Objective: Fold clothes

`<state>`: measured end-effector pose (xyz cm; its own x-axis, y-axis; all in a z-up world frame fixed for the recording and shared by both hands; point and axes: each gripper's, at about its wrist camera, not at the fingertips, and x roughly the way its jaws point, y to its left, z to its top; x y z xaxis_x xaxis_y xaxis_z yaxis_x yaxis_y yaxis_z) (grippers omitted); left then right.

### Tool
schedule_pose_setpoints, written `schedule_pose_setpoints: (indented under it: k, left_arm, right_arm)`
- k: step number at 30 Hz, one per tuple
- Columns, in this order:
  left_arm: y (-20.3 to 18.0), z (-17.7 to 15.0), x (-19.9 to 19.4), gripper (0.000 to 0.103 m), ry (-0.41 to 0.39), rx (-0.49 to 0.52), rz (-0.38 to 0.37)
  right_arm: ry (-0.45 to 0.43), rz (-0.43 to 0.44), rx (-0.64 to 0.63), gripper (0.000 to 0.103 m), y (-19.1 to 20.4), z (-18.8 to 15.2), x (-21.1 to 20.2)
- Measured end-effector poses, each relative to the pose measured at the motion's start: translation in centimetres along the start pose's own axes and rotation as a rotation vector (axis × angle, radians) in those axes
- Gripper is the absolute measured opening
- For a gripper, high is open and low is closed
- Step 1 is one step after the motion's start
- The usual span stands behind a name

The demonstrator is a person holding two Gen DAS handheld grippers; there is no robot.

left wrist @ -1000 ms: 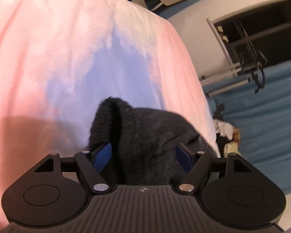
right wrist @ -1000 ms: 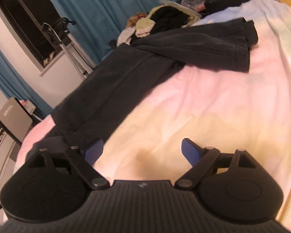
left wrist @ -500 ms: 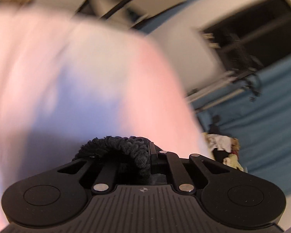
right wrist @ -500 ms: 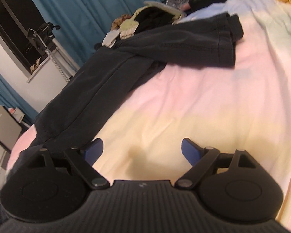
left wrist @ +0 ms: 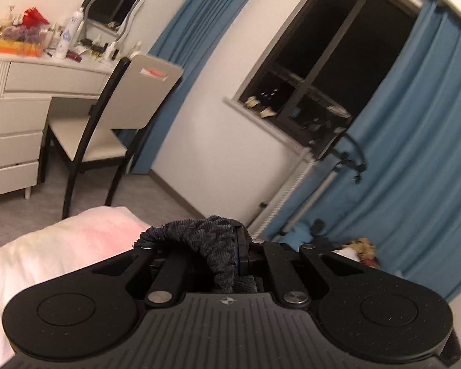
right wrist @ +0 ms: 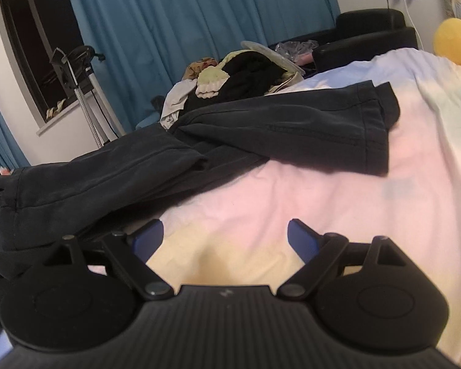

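Dark garment lies spread across the far side of the pink bed. Left gripper is clamped on its ribbed knit edge, lifted above the bed; right gripper hangs spread apart over bare sheet.

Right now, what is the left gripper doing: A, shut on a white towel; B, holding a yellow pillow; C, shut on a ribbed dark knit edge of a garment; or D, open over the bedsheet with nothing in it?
C: in the left wrist view the left gripper has its fingers drawn together, pinching the ribbed dark knit edge, which bunches up over the closed fingers.
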<state>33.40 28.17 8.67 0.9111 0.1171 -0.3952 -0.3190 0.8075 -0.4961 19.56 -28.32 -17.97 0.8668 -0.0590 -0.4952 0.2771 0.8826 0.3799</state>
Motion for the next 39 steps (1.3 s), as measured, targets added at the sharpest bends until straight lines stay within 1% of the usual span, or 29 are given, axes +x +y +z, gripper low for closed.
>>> schedule_pose_setpoints:
  k: [3,5,8,10,12,15,18,21,25,26,27,31,34,36,38,39]
  left_arm:
    - [1.3,-3.0,2.8,0.009,0.026,0.019,0.009]
    - [2.8,-5.0,3.8,0.009,0.05,0.036,0.019]
    - [4.7,-6.6,3.8,0.009,0.064,0.018,0.029]
    - [5.3,-6.4,2.6,0.009,0.067,0.022,-0.001]
    - [5.4,-5.9,0.6,0.009,0.073,0.04,-0.048]
    - [5.0,-5.2,-3.3,0.009,0.088,0.073,-0.145]
    - [4.5,-5.6,-9.1,0.009,0.115,0.128,-0.258]
    - [4.6,-7.4,-15.1,0.009,0.169,0.192,-0.343]
    - [5.7,-11.6,-22.1,0.009,0.258,0.233,-0.397]
    - [6.1,-12.8,-23.5,0.009,0.28,0.247,-0.404]
    - [6.3,-13.7,-24.2,0.009,0.302,0.249,-0.403]
    - [6.9,-16.6,-24.9,0.01,0.388,0.228,-0.376]
    - [7.4,-18.7,-25.4,0.012,0.451,0.212,-0.355]
    - [7.7,-20.1,-25.8,0.016,0.494,0.201,-0.341]
    - [8.0,-21.5,-26.1,0.027,0.536,0.19,-0.327]
    - [8.2,-22.3,-26.3,0.03,0.557,0.184,-0.32]
  right_arm:
    - [0.021,0.003,-0.011,0.089,0.0,-0.5,1.5]
    - [0.044,0.004,-0.012,0.089,-0.1,-0.9,2.6]
    - [0.07,0.004,-0.015,0.089,0.0,-1.2,3.6]
    - [0.068,0.007,-0.016,0.089,0.2,-1.2,3.6]
    - [0.056,0.012,-0.022,0.089,0.4,-1.1,3.4]
    - [0.024,0.035,-0.031,0.089,0.9,-0.8,2.4]
    - [-0.013,0.074,-0.037,0.089,1.5,-0.4,1.1]
    - [-0.052,0.115,-0.053,0.089,2.0,0.0,-0.8]
    - [-0.09,0.154,-0.077,0.089,2.7,0.4,-3.3]
    - [-0.093,0.161,-0.082,0.089,2.8,0.4,-3.8]
    - [-0.093,0.166,-0.086,0.089,3.0,0.4,-4.2]
    - [-0.066,0.197,-0.087,0.089,3.3,0.2,-5.3]
    - [-0.037,0.227,-0.081,0.088,3.4,0.1,-6.0]
    - [-0.017,0.248,-0.077,0.088,3.5,0.0,-6.4]
    - [0.001,0.265,-0.072,0.088,3.6,-0.2,-6.9]
    - [0.008,0.27,-0.071,0.088,3.6,-0.3,-7.1]
